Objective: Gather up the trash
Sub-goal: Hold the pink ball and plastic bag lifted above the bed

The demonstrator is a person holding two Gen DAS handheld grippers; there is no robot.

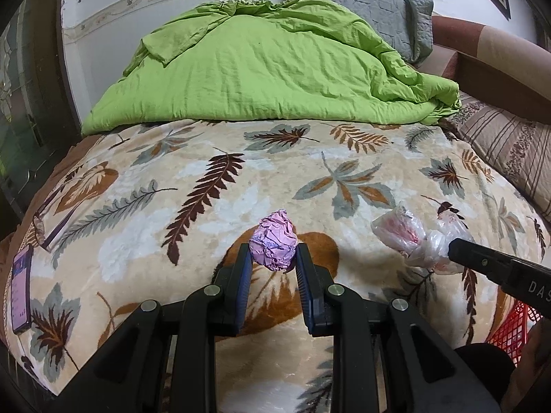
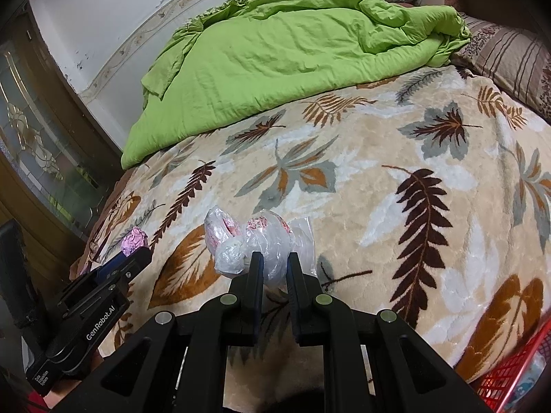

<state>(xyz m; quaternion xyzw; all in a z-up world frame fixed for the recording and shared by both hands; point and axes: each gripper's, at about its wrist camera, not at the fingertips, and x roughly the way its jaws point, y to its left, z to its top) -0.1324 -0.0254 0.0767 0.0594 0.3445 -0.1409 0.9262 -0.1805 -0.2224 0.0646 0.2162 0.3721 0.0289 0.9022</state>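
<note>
A crumpled pink paper ball [image 1: 274, 240] sits between the blue pads of my left gripper [image 1: 273, 253], which is shut on it just above the leaf-patterned blanket [image 1: 206, 186]. To its right, a crumpled clear plastic bag [image 1: 418, 241] with red print is pinched by my right gripper [image 1: 454, 251]. In the right wrist view that right gripper [image 2: 274, 262] is shut on the plastic bag [image 2: 255, 237], and the left gripper [image 2: 137, 254] shows at the far left with the pink ball [image 2: 135, 240] at its tip.
A rumpled green duvet [image 1: 261, 65] lies across the back of the bed, with a grey pillow [image 1: 375, 10] behind it and a striped pillow [image 1: 509, 144] at the right. A phone [image 1: 20, 289] rests at the left edge. A red mesh basket [image 2: 516, 371] stands low at the right.
</note>
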